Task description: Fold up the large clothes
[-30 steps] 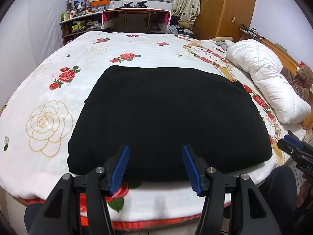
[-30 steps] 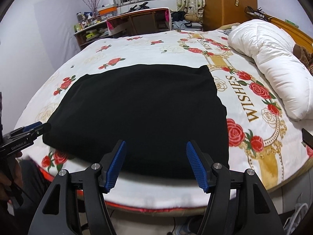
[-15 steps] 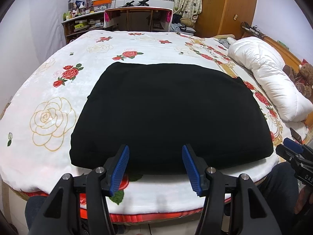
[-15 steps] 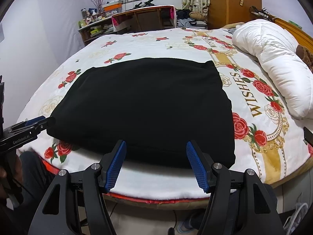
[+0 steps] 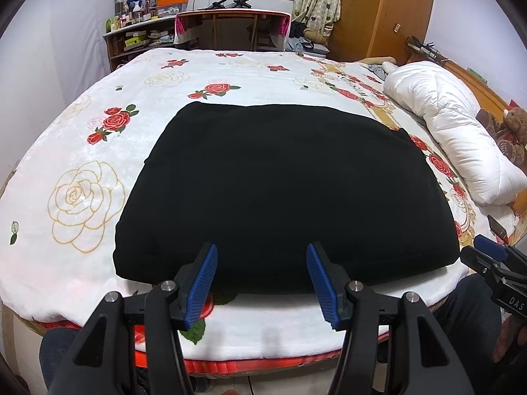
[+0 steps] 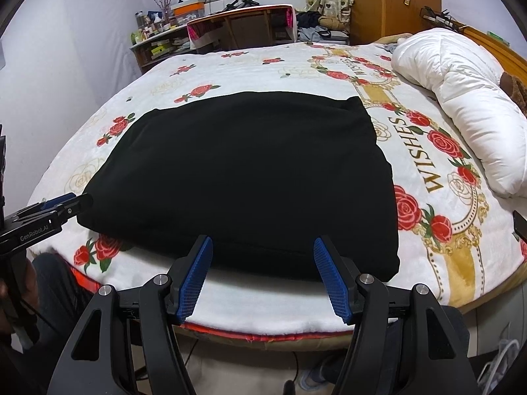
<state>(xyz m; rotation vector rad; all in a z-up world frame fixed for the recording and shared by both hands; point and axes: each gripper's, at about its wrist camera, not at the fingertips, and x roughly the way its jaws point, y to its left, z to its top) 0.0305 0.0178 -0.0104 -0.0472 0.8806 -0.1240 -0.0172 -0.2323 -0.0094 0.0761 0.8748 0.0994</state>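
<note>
Now: black garment (image 5: 283, 184) lies flat on bed (image 5: 66, 151), dead ahead of both grippers, long axis crosswise. Left gripper (image 5: 262, 276) spread wide, empty, off near-left hem; right gripper (image 6: 262, 270) likewise off near-right hem. Neither touches cloth.

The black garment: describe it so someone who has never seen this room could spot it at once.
A bed with a white rose-print cover fills the room. The black garment lies folded flat near its front edge, the only dark, plain thing there, left of the white duvet.
</note>
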